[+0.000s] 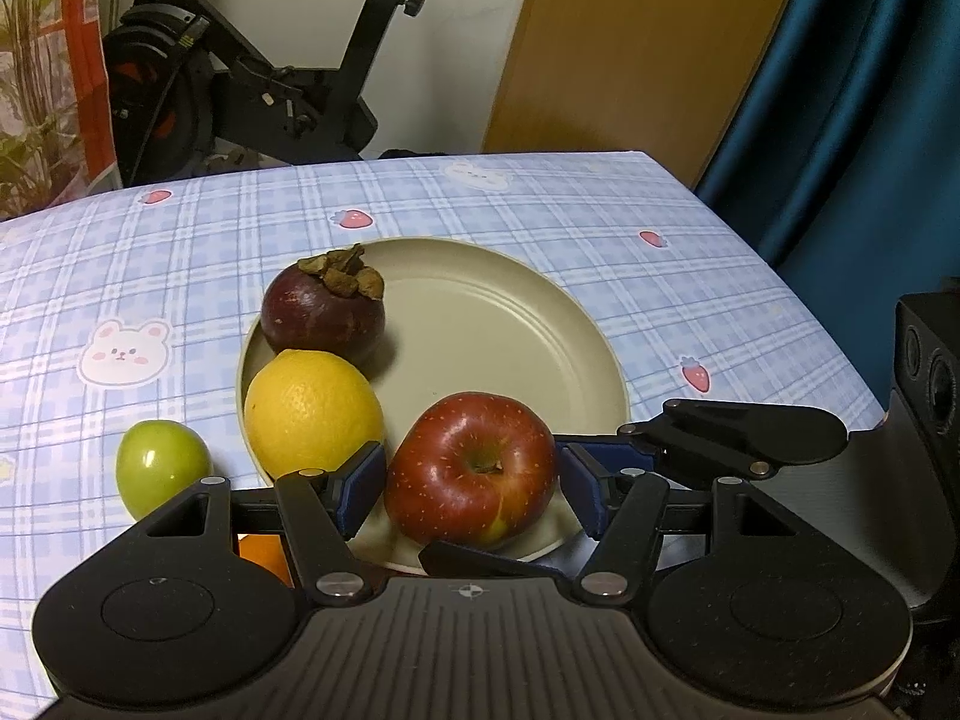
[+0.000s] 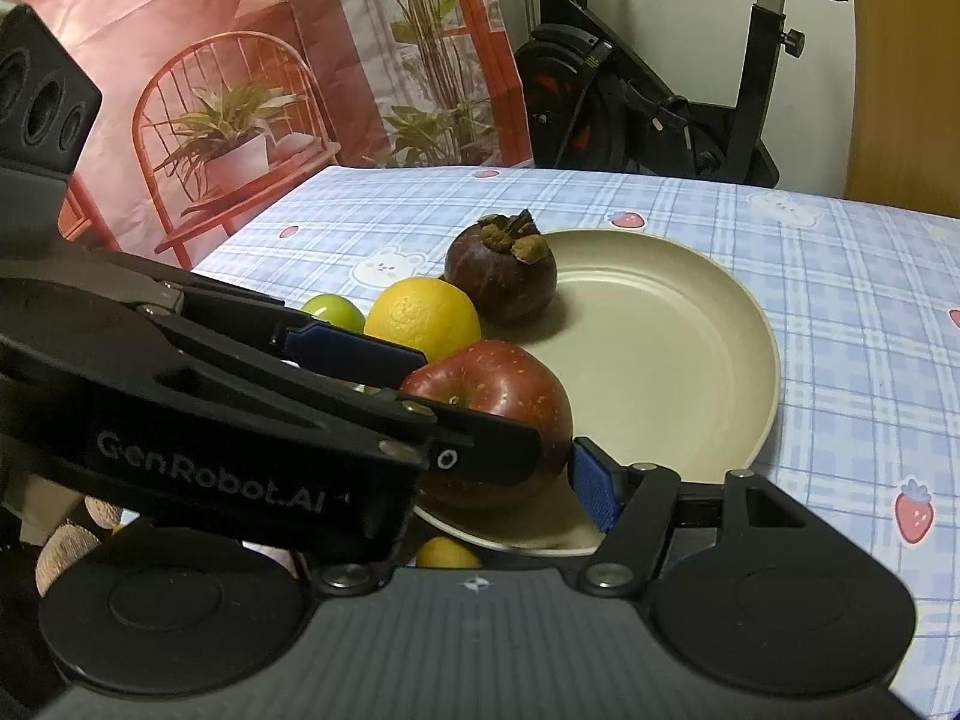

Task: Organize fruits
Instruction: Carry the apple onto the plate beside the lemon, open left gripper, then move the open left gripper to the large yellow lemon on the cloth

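A beige plate holds a dark purple mangosteen, a yellow lemon and a red apple at its near edge. My left gripper is open, its blue pads on either side of the apple with small gaps. A green fruit lies on the cloth left of the plate. An orange fruit peeks out under the left gripper. In the right wrist view the left gripper crosses in front, around the apple. Only one blue pad of the right gripper shows, so its opening is unclear.
The table has a blue plaid cloth with strawberries and bunnies. A yellow fruit lies just below the plate's near rim. An exercise bike stands behind the table. A blue curtain hangs at the right.
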`<state>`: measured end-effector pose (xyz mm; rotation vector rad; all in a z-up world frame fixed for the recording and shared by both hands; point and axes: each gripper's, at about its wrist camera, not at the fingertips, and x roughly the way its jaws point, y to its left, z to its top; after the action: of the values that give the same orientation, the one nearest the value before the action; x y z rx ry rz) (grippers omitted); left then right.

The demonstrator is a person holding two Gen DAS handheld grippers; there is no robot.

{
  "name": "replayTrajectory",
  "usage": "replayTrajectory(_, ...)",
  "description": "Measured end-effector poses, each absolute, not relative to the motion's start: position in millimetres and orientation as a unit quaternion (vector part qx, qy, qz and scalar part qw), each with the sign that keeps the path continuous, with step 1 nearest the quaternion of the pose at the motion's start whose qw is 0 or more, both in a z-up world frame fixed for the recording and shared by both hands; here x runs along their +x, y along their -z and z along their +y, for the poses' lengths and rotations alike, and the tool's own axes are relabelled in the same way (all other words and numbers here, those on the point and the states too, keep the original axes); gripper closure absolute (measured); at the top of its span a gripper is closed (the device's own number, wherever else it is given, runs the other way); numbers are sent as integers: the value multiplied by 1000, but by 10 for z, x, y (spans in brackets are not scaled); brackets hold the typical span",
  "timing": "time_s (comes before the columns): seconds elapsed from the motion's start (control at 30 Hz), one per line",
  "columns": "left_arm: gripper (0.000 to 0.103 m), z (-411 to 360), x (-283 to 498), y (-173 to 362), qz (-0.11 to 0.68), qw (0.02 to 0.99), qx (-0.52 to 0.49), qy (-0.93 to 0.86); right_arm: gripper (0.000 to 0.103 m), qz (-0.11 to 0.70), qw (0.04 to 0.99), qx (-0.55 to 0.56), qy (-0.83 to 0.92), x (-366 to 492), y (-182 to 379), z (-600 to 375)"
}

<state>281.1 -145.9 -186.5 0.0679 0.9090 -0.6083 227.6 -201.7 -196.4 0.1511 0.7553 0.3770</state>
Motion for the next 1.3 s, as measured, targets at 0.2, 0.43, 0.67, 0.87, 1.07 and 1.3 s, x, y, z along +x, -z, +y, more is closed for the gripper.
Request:
replayTrajectory(0.2,35,-1426,2819,1866,431,855,20,289,35,368,909,76,-182,2296,1965,-2022)
replayTrajectory(0.43,34,-1253,2801,1769,426,861,-8,277,35,377,909,70,-165,2268,1892,-2010)
replayTrajectory(0.67,32,-1084,2675,1588,410,875,-12,259,35,366,915,74,-155,2168,1752,-2086)
replayTrajectory(0.87,32,-841,2503,1377,392,890,-11,233,35,354,921,75,-145,1993,1642,-2150)
replayTrajectory(1.07,32,-485,2246,1161,374,904,-18,205,34,337,927,83,-140,1738,1544,-2220)
replayTrajectory(1.3,32,-172,1990,1128,371,911,-31,177,34,317,934,86,-142,1481,1475,-2161)
